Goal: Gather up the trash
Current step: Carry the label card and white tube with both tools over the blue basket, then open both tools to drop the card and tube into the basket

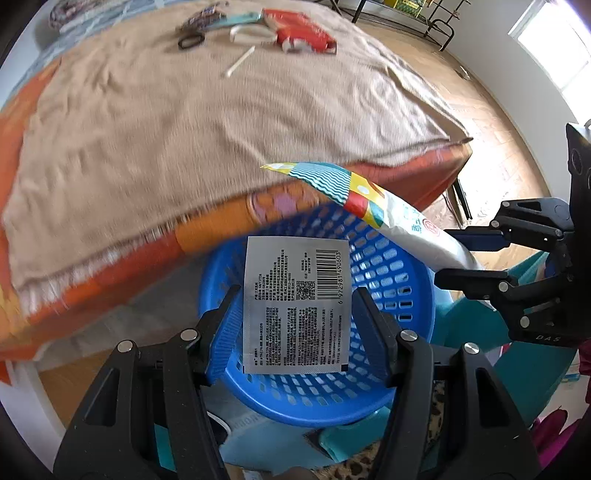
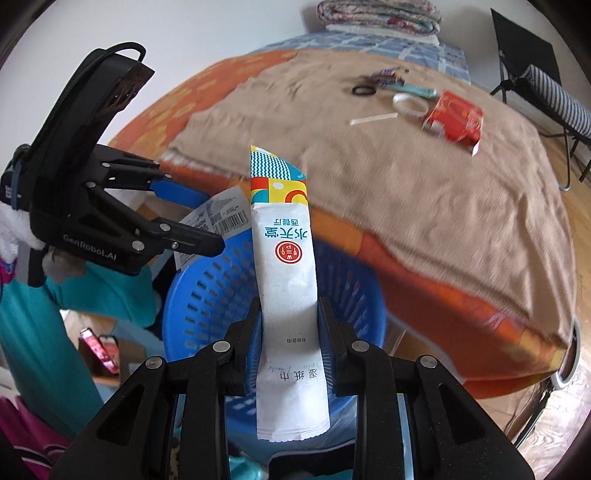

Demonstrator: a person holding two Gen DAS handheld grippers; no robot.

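Observation:
My left gripper [image 1: 297, 295] is shut on a flat silver sachet [image 1: 291, 325] with a barcode and holds it upright over the blue plastic basket [image 1: 399, 266]. From the right, my right gripper [image 1: 443, 254] comes in shut on a long white wet-wipe wrapper [image 1: 406, 225] with a colourful end. In the right wrist view the right gripper [image 2: 289, 306] pinches that wrapper [image 2: 286, 258] low down, above the basket [image 2: 207, 295]. The left gripper [image 2: 211, 220] holds the sachet [image 2: 225, 218] over the basket's far rim.
A bed with a tan blanket [image 1: 221, 110] stands just behind the basket. On its far part lie a red box [image 1: 303, 31], a white ring [image 1: 251, 33], a black hair tie [image 1: 191, 40] and a white stick [image 1: 240, 61]. A teal sleeve [image 2: 37, 314] is at left.

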